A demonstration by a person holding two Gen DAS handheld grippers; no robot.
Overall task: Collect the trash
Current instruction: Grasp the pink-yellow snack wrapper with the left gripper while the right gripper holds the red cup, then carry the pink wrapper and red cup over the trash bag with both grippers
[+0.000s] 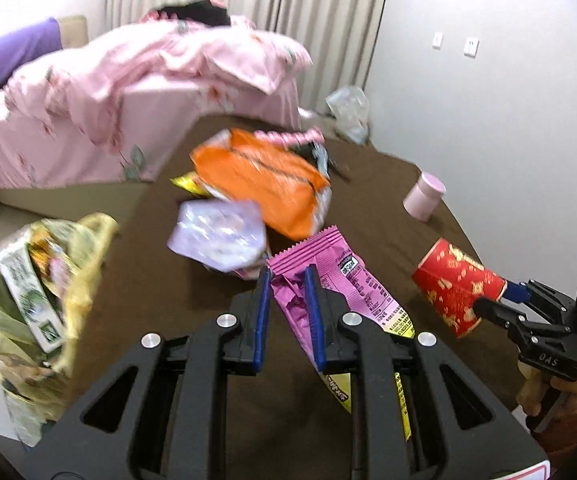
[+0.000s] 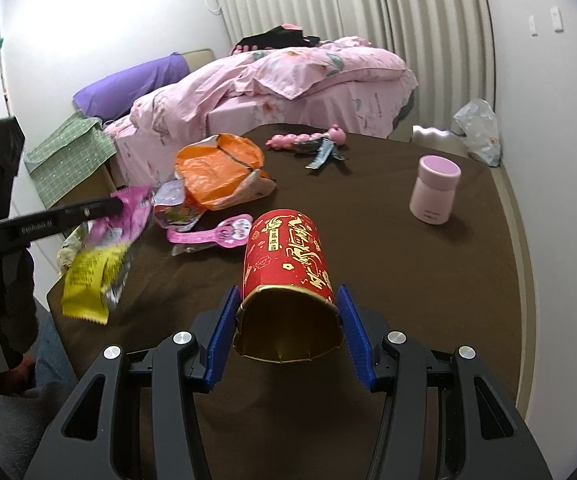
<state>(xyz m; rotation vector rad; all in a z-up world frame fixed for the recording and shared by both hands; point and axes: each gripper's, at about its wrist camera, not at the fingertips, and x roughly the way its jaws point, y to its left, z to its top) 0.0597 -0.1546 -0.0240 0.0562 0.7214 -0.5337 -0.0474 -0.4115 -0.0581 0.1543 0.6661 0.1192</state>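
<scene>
My left gripper (image 1: 287, 276) is shut on a magenta and yellow snack wrapper (image 1: 344, 284) and holds it above the brown table (image 1: 368, 208); the wrapper also shows in the right wrist view (image 2: 104, 248). My right gripper (image 2: 286, 300) is shut on a red paper cup with gold print (image 2: 286, 252), held sideways with its open mouth toward the camera; it also shows in the left wrist view (image 1: 456, 284). On the table lie an orange bag (image 1: 260, 180), a pale purple wrapper (image 1: 218, 236) and a pink wrapper (image 2: 212, 236).
A yellow trash bag (image 1: 40, 300) full of wrappers hangs open off the table's left edge. A pink jar (image 2: 434, 188) stands at the right. A pink toy (image 2: 304, 140) lies at the far edge. A bed with pink bedding (image 2: 272, 80) stands behind.
</scene>
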